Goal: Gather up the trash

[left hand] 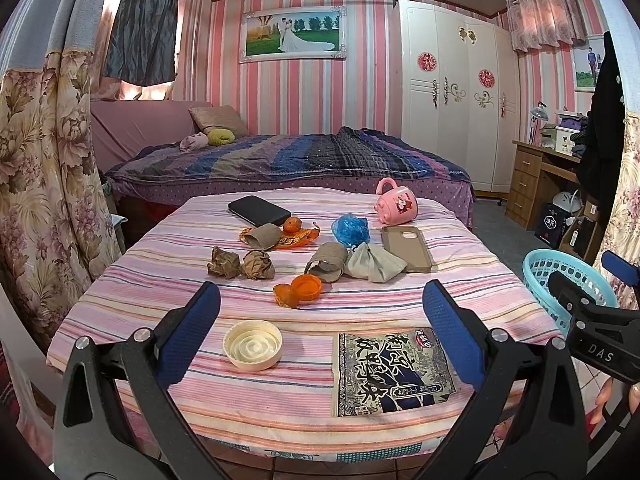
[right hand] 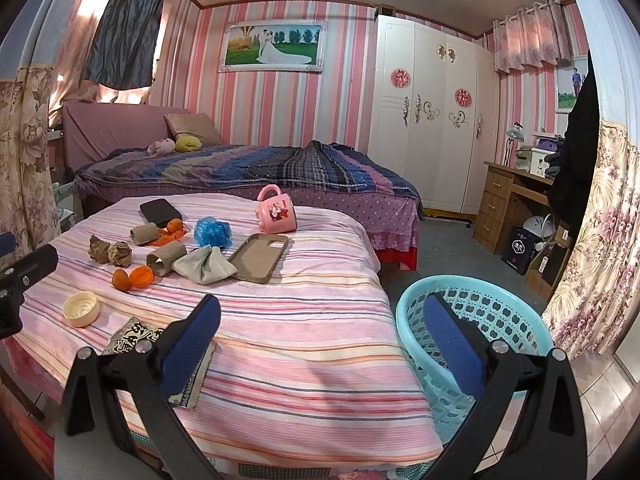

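Note:
Trash lies on a pink striped table (left hand: 472, 280): a cream lid (left hand: 253, 345), a printed snack wrapper (left hand: 390, 370), an orange cap (left hand: 307, 288), orange peel (left hand: 285, 295), crumpled brown paper (left hand: 240, 265), cardboard tubes (left hand: 328, 262), a grey wad (left hand: 372, 265) and a blue plastic ball (left hand: 351, 229). My left gripper (left hand: 320, 336) is open and empty over the table's near edge, between lid and wrapper. My right gripper (right hand: 320, 340) is open and empty, its right finger over the turquoise basket (right hand: 516, 320), which stands right of the table (right hand: 320, 320).
A pink mug (left hand: 396, 205), a phone case (left hand: 406, 248), a black wallet (left hand: 259, 210) and a small orange (left hand: 292, 225) are also on the table. A bed (left hand: 280, 160) stands behind, a wardrobe (left hand: 448, 92) and a desk (left hand: 536, 176) at right, curtains at both sides.

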A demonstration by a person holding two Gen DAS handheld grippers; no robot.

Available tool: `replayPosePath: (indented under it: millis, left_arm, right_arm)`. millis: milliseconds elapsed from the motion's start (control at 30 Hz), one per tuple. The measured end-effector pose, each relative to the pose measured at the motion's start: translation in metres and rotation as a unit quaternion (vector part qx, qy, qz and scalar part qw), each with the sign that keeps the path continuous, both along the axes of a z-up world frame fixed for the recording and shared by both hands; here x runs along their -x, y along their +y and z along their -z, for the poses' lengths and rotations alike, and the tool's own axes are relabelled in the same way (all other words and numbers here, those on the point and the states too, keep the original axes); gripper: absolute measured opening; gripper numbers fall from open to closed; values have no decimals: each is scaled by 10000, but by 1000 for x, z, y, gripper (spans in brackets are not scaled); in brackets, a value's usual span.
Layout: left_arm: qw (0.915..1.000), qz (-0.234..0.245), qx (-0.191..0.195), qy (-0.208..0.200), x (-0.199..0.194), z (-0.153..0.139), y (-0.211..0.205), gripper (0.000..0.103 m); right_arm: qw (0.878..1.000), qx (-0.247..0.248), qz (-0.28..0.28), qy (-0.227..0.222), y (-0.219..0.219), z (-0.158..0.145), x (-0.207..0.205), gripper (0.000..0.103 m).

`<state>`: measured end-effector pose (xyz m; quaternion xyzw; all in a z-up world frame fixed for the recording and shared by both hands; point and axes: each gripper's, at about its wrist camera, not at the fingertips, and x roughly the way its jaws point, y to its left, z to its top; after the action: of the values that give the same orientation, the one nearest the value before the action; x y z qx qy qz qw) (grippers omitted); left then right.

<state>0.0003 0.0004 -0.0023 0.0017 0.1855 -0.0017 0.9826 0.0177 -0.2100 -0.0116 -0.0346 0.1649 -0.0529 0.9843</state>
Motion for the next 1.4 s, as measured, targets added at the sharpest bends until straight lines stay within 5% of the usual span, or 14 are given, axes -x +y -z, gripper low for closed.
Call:
replayPosePath:
  millis: [1400]
  left_arm:
    - [10000,-71,-48,32,0,6,13,98]
  right_arm:
    - [9998,-126,102,87,-6,2,-6,99]
